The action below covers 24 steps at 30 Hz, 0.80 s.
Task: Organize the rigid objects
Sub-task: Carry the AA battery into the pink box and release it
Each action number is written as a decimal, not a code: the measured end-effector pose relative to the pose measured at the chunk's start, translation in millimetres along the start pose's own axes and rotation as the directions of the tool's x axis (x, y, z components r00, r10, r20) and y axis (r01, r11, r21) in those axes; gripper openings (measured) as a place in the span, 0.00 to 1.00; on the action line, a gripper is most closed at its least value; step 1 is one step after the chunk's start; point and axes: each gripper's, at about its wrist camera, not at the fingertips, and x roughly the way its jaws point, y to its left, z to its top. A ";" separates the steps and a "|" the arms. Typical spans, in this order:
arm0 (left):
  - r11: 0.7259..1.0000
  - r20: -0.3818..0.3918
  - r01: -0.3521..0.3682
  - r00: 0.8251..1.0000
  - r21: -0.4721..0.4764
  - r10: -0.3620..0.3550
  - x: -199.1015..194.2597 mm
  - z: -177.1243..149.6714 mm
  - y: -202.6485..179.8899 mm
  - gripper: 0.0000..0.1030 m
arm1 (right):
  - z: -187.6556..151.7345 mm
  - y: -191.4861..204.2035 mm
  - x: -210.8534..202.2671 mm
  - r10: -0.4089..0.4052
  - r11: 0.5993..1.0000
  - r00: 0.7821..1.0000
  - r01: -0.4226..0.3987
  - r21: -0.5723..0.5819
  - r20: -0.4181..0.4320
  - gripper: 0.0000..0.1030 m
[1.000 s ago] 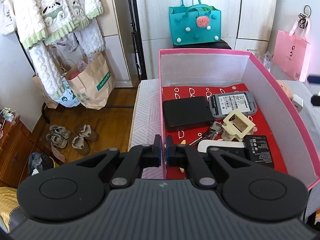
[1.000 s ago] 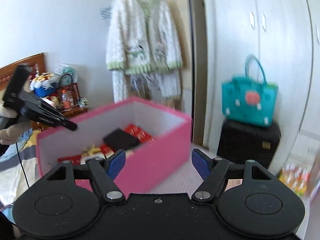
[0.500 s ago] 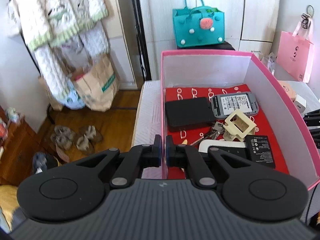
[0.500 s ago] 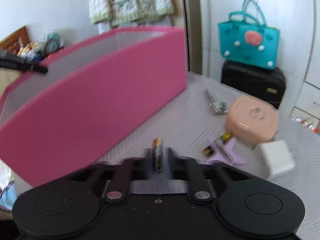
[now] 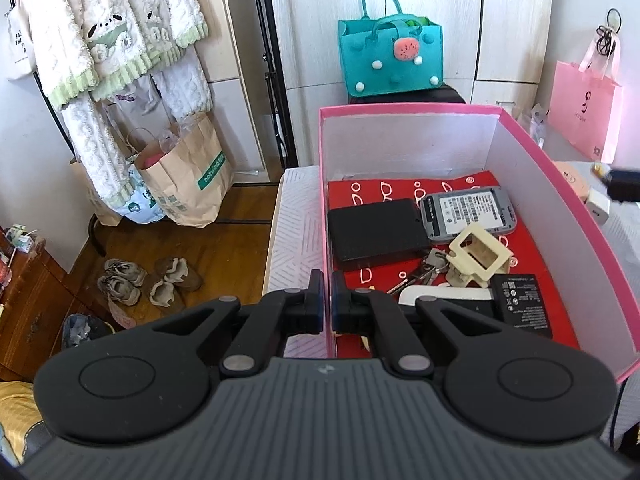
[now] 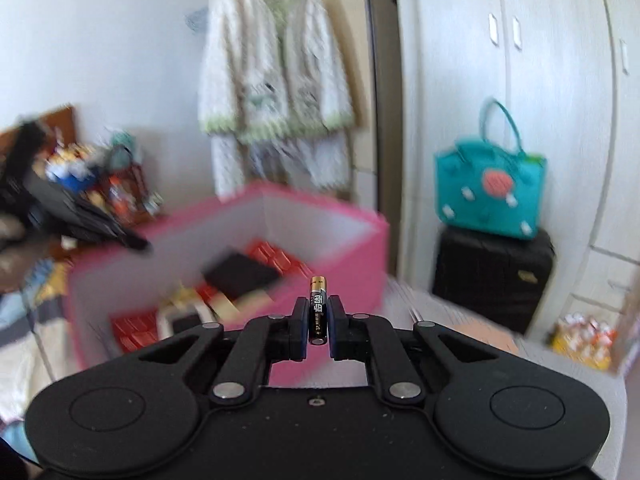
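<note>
The right claw [image 6: 318,322] grips a battery [image 6: 318,307], lifted near the pink box [image 6: 352,248]. The left claw [image 5: 326,300] pinches the box's near wall. Next: carry the battery over the rim and release.

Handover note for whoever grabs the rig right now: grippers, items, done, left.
Left gripper: shut on the near wall of the pink box, steadying it.
Right gripper: shut on a battery, held in the air short of the box.
Done: black case, grey device, cream frame, keys and black battery pack lie in the box.
Left: drop the battery in. A white charger and a peach case are still outside.
</note>
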 end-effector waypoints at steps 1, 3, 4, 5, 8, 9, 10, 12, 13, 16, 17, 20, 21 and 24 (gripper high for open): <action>1.000 0.002 0.004 1.000 -0.004 -0.004 -0.1 0.0 0.9 0.03 | 7.7 4.4 0.4 0.026 1.000 1.000 -0.026 0.000 0.013 0.12; 1.000 0.005 0.012 1.000 -0.012 -0.012 0.6 0.1 1.6 0.03 | 22.0 13.0 9.7 0.076 0.997 0.997 -0.076 -0.014 0.011 0.12; 1.000 0.006 0.017 1.000 -0.014 -0.016 0.6 0.4 1.7 0.03 | 27.3 17.4 16.7 0.088 0.996 0.996 -0.088 -0.026 0.005 0.12; 1.000 0.012 0.019 1.000 -0.013 -0.019 -0.2 0.8 1.9 0.03 | 31.8 21.9 26.0 0.092 0.995 0.996 -0.093 -0.044 -0.008 0.12; 0.999 0.022 0.035 0.999 -0.026 -0.034 -2.4 2.4 5.8 0.03 | 40.1 30.6 58.8 0.068 0.994 0.996 -0.073 -0.083 -0.065 0.12; 0.999 0.022 0.039 0.999 -0.027 -0.039 -2.6 3.0 6.4 0.03 | 40.5 32.9 71.4 0.048 0.993 0.995 -0.057 -0.100 -0.087 0.12; 0.999 0.023 0.042 0.999 -0.029 -0.041 -2.9 3.1 7.0 0.03 | 40.6 33.3 82.6 0.027 0.993 0.994 -0.039 -0.112 -0.105 0.12; 0.999 0.024 0.042 0.999 -0.028 -0.041 -3.0 3.0 7.1 0.03 | 40.4 32.9 100.8 0.005 0.992 0.990 -0.022 -0.122 -0.142 0.12; 0.999 0.024 0.043 0.999 -0.030 -0.043 -3.0 3.1 7.2 0.03 | 40.9 32.1 106.6 0.001 0.994 0.988 -0.017 -0.108 -0.154 0.12; 0.998 0.021 0.046 0.999 -0.036 -0.046 -2.8 3.8 8.2 0.03 | 39.8 20.9 114.5 -0.016 0.998 0.988 0.007 -0.058 -0.156 0.14; 0.998 0.020 0.048 0.999 -0.038 -0.047 -2.8 4.1 8.6 0.03 | 39.3 17.5 112.6 -0.014 0.999 0.990 0.009 -0.039 -0.143 0.15; 0.998 0.018 0.048 0.999 -0.037 -0.047 -3.1 4.7 8.3 0.03 | 38.0 13.1 99.2 -0.005 1.000 0.993 0.002 -0.029 -0.115 0.16; 0.998 0.018 0.049 0.999 -0.040 -0.049 -3.1 4.6 8.5 0.03 | 38.5 14.2 91.9 -0.029 0.999 0.995 0.025 -0.042 -0.096 0.17; 0.998 0.018 0.052 0.999 -0.046 -0.051 -2.7 5.3 8.5 0.03 | 37.2 12.8 64.7 -0.067 0.997 0.997 0.065 -0.052 -0.049 0.26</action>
